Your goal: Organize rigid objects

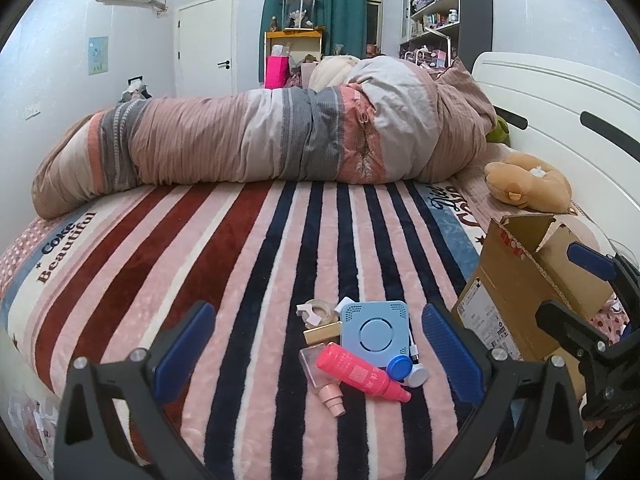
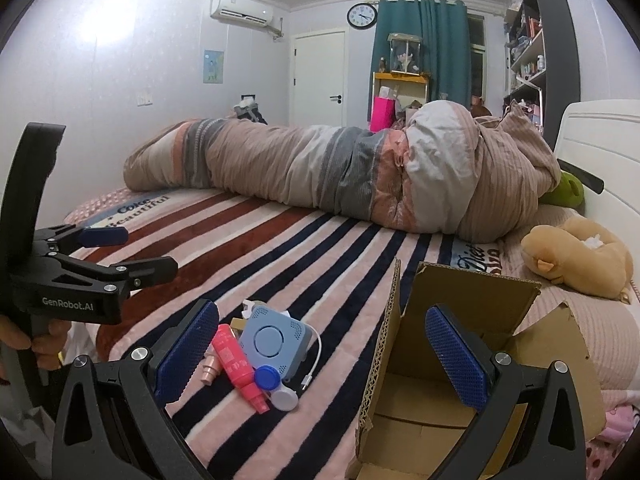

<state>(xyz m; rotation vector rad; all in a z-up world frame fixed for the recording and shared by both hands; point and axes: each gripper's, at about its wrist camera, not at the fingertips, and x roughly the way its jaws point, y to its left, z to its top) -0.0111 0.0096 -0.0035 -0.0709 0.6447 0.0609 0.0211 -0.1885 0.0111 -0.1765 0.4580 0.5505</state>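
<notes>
- Hovering above the striped bed [image 1: 248, 264], the left gripper [image 1: 320, 344] has its fingers spread wide and holds nothing; the right gripper [image 2: 320, 356] is likewise splayed and empty, its right finger over the open cardboard box [image 2: 472, 320].
- The things to sort lie in a tight heap on the bed just left of the box: a blue square device [image 1: 375, 330], a pink spray bottle [image 1: 362, 376], a clear perfume bottle [image 1: 316, 372], a blue-and-white lens case [image 1: 408, 372], a tape roll [image 1: 316, 312] and a gold cap [image 1: 322, 332].
- The pink bottle lies across the perfume bottle and against the device, so closing on one piece likely drags or pinches a neighbour.
- Round bottles may roll out of the pads on the soft plush.
- A white cable [image 2: 316, 354] trails from the device and could snag the lens case when lifted.
- The box sits on soft bedding; a nudge on its raised flap may tip it.
</notes>
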